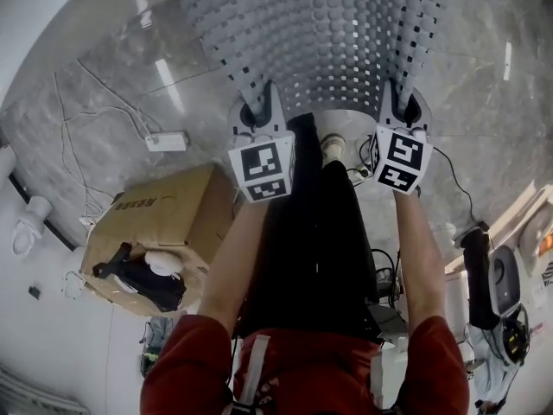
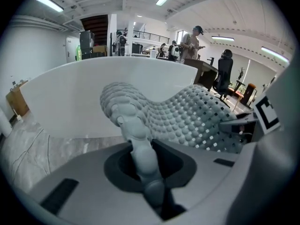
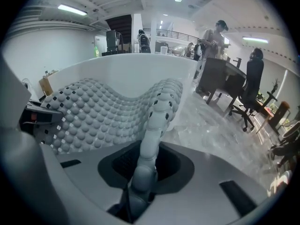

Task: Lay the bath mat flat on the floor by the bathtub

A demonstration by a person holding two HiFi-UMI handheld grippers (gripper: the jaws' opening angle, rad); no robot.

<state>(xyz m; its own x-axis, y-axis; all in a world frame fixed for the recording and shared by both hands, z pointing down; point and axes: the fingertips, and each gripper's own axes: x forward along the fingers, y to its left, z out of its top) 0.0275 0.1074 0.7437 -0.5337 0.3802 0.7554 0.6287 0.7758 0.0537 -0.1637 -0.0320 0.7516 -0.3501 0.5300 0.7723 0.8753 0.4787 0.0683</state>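
Floor [image 1: 104, 102]: grey marble tile, glossy. White bathtub [image 2: 65, 102] stands on it straight ahead. Left side: white power strip [image 1: 167, 142] with thin loose cables [image 1: 86, 102] trailing off it, then a cardboard box [image 1: 164, 219] nearer the body. One shoe [image 1: 333, 150] planted centre. Black cable bundle [image 1: 384, 275] low right. Further out to the right: dark desk [image 3: 215, 76], black office chair [image 3: 251, 86].

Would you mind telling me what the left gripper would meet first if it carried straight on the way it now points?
Probably the white side of the bathtub, which fills the view beyond the bath mat clamped in the left gripper; how far off it stands is unclear.
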